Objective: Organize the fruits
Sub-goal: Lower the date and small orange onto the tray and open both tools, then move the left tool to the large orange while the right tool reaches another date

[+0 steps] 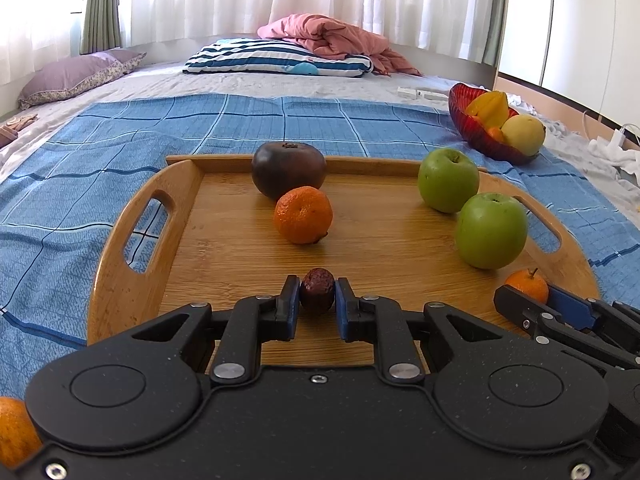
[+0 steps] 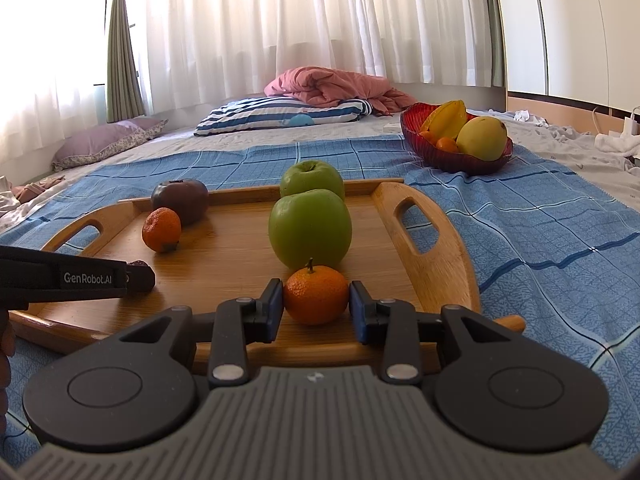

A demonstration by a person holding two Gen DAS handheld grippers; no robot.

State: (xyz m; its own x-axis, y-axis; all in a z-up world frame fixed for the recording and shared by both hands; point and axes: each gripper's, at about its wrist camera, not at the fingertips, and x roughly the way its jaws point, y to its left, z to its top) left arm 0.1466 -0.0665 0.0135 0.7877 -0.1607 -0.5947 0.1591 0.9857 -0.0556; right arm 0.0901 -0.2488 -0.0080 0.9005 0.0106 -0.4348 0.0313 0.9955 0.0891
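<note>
A wooden tray lies on a blue checked cloth. My left gripper is shut on a small dark red date at the tray's near edge. My right gripper is shut on a small mandarin, which also shows in the left wrist view. On the tray sit a dark brown round fruit, another mandarin and two green apples. A red glass bowl holds a starfruit, a yellow fruit and small oranges at the far right.
The tray has handle cut-outs at both ends. An orange fruit lies off the tray at the lower left. Pillows, a pink quilt and curtains are behind. White cloths and cables lie at the far right.
</note>
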